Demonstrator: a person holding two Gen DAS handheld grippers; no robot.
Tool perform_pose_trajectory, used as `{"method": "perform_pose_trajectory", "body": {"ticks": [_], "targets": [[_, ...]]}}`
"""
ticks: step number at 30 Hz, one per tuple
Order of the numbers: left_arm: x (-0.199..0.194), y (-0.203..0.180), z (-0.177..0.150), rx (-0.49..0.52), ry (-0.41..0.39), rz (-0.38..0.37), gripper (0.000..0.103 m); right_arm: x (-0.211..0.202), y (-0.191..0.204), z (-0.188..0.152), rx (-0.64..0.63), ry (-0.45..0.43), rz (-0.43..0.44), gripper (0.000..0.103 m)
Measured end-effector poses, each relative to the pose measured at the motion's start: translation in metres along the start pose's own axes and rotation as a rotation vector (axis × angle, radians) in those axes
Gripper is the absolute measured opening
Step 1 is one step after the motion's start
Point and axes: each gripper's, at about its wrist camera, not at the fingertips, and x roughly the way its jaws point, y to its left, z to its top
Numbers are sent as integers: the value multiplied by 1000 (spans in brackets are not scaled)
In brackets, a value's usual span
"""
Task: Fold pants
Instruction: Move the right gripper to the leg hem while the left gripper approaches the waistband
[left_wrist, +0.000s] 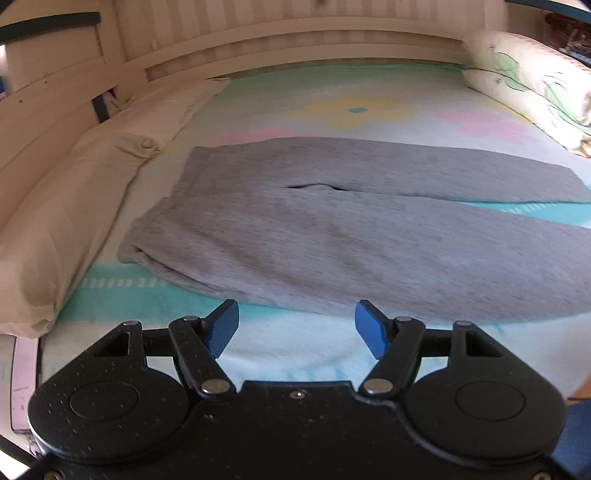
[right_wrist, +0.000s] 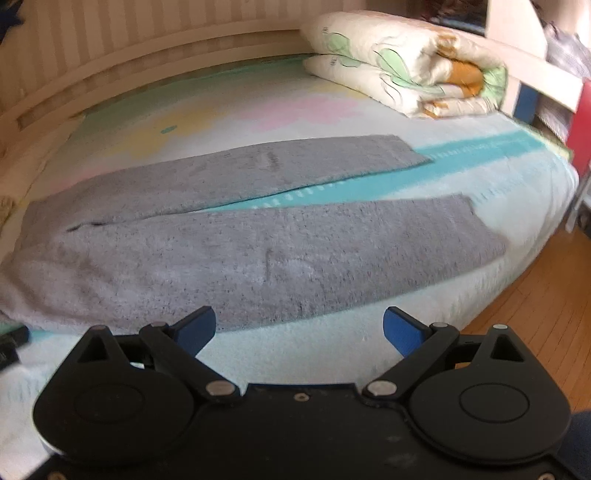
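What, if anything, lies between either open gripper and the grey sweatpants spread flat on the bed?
Nothing visible. Only bare pastel bedsheet separates the left gripper and the right gripper from the near edge of the grey sweatpants. The folded floral quilt sits well beyond the pants.

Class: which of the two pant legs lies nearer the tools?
The front leg, just beyond both open tools; the other leg lies farther back, toward the headboard.

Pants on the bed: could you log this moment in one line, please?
pants: flat, unfolded | left gripper: open, empty | right gripper: open, empty
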Motion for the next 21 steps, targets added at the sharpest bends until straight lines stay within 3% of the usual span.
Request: {"method": "perform_pose_trajectory", "body": {"ticks": [8, 15, 21], "targets": [[27, 48, 16, -55, -3, 102, 72, 0, 1, 22, -134, -35, -42, 101], [58, 79, 27, -84, 41, 200, 72, 13, -21, 48, -138, -67, -73, 101], [81, 84, 32, -91, 67, 241, 72, 49, -48, 48, -105, -53, -103, 101]]}}
